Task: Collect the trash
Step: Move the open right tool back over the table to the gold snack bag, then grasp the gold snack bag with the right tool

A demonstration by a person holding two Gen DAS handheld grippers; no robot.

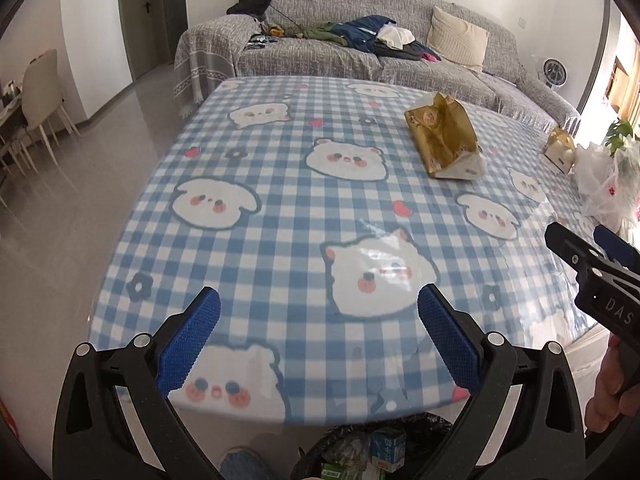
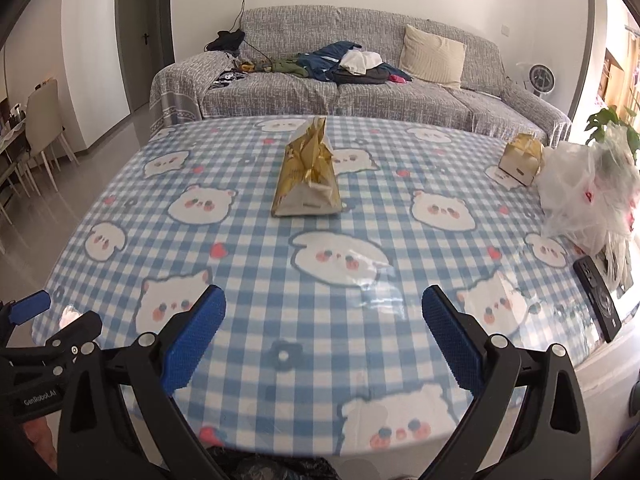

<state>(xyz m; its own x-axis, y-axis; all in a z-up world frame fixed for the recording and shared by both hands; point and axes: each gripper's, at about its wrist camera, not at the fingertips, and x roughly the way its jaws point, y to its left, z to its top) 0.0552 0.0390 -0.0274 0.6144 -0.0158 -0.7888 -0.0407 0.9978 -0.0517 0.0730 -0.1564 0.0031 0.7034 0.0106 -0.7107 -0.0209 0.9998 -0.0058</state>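
A crumpled gold-and-white paper bag point(image 1: 444, 136) point(image 2: 308, 176) lies on the blue checked tablecloth point(image 1: 280, 208) point(image 2: 256, 248), far ahead of both grippers. A thin clear plastic wrapper point(image 1: 384, 264) point(image 2: 372, 280) lies flat on the cloth between them and the bag. My left gripper point(image 1: 319, 312) is open and empty over the near table edge. My right gripper point(image 2: 324, 310) is also open and empty; it shows at the right edge of the left wrist view. Below the table edge sits a black-lined trash bin point(image 1: 376, 448) with cartons inside.
A small gold-topped box point(image 2: 520, 160) point(image 1: 560, 150) and white plastic bags point(image 2: 592, 196) point(image 1: 608, 184) sit at the table's right side, with a black phone point(image 2: 598, 300) near the edge. A grey sofa point(image 2: 340, 88) with clothes stands behind. Chairs point(image 1: 40, 92) stand at far left.
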